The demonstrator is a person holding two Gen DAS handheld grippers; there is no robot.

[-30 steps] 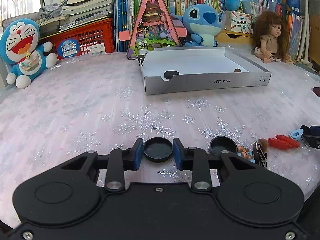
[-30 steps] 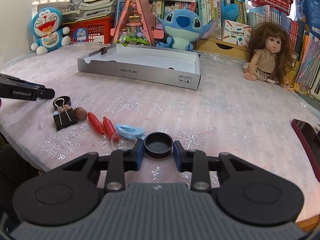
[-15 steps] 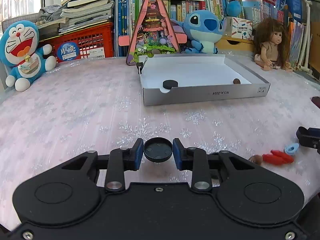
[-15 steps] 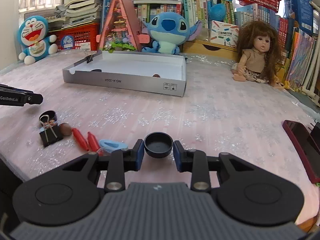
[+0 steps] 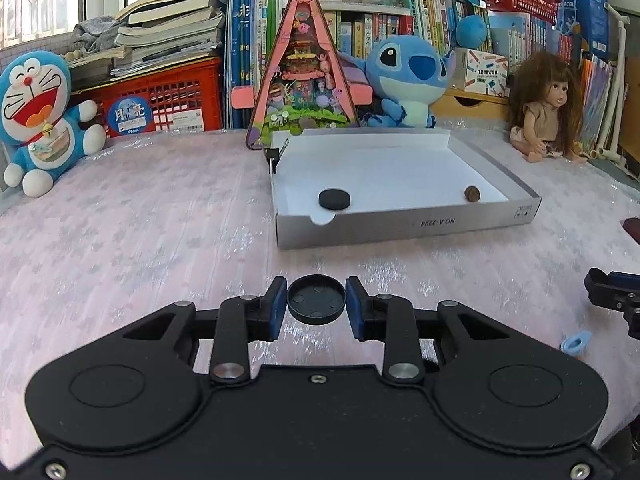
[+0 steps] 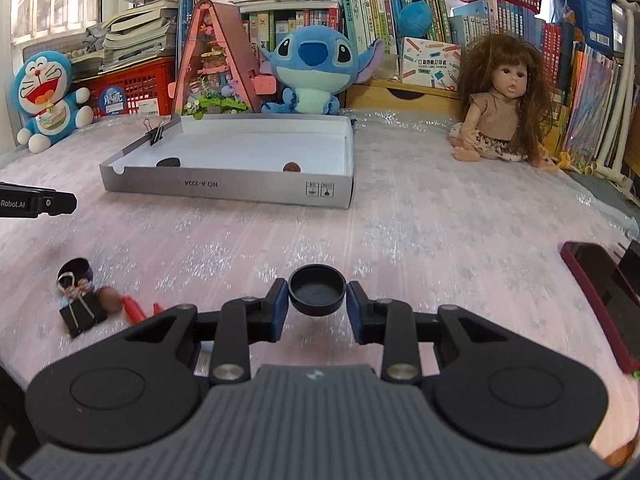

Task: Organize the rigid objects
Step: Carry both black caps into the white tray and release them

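My left gripper (image 5: 316,303) is shut on a round black cap (image 5: 316,298), held above the pink tablecloth. My right gripper (image 6: 317,295) is shut on a second black cap (image 6: 317,289), its hollow side up. Ahead stands a shallow white cardboard box (image 5: 404,224) (image 6: 228,190); inside lie a black cap (image 5: 334,199) and a small brown nut (image 5: 472,193). A black binder clip (image 6: 156,133) is clipped on the box's far left corner. Left of my right gripper lie another black cap (image 6: 78,267), a binder clip (image 6: 82,312), a brown nut (image 6: 110,299) and red pieces (image 6: 134,308).
Plush toys, a doll (image 6: 500,104), a triangular model house (image 5: 302,76), a red crate and books line the table's back edge. A dark red phone (image 6: 600,292) lies at the right. A light-blue piece (image 5: 576,342) lies near the other gripper's tip (image 5: 612,290).
Both grippers rose and moved towards the box, each keeping its cap. The pile of small items slid down and out of the left view and leftwards in the right view.
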